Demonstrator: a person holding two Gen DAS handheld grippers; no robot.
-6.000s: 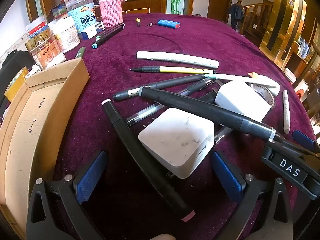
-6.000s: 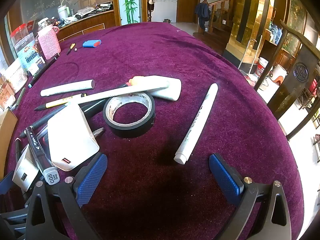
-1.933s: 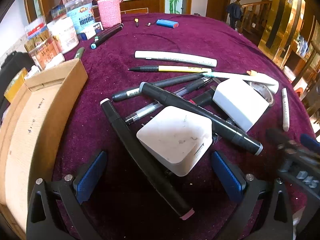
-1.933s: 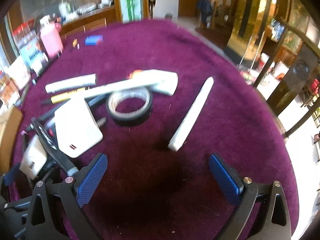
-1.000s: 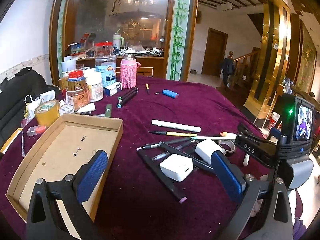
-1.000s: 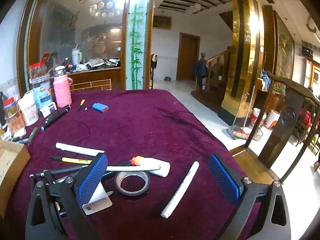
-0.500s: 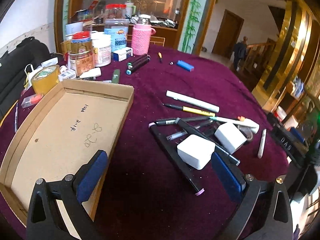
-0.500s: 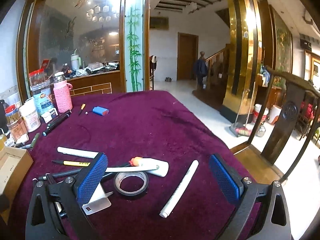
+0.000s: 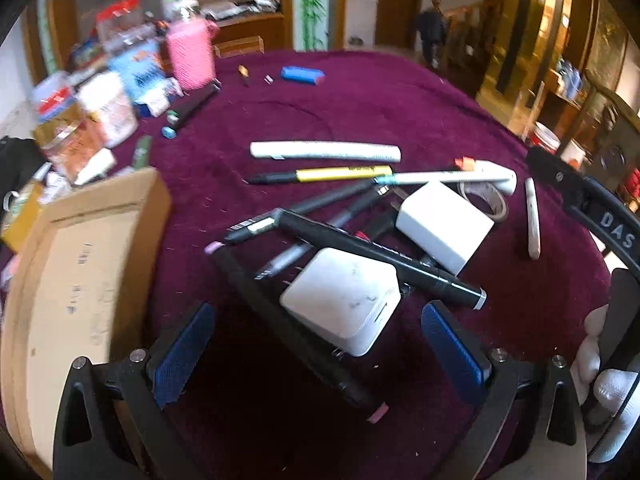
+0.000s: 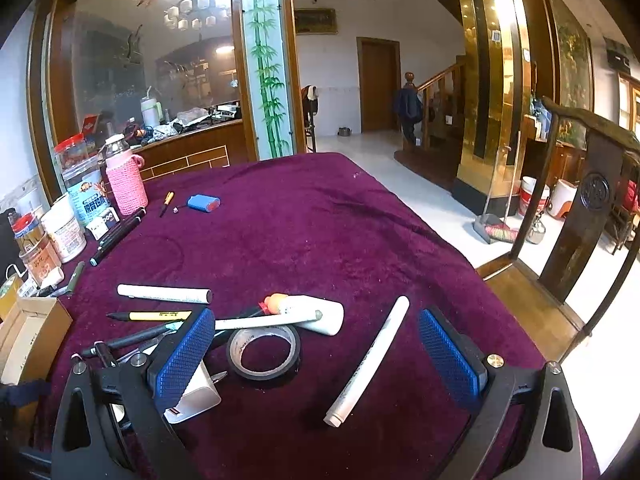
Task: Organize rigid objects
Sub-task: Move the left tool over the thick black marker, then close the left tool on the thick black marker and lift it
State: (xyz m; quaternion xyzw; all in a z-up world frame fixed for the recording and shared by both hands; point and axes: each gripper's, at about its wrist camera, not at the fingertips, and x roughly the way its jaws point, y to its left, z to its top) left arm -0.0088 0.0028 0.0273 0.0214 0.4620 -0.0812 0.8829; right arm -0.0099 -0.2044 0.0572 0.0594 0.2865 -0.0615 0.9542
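My left fingers point(image 9: 318, 350) spread wide around the white charger point(image 9: 342, 300), seemingly untouched; my right fingers point(image 10: 318, 354) gape over the tape roll point(image 10: 263, 352).

Your left gripper point(image 9: 316, 344): black frame, blue ribbed pads point(image 9: 182, 354), silver screws. Right gripper point(image 10: 316, 354) identical; white glove point(image 9: 610, 390).

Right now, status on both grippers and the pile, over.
Left gripper open, empty, over the white charger. Right gripper open, empty. Black marker lies across the charger; cardboard box holds nothing visible.
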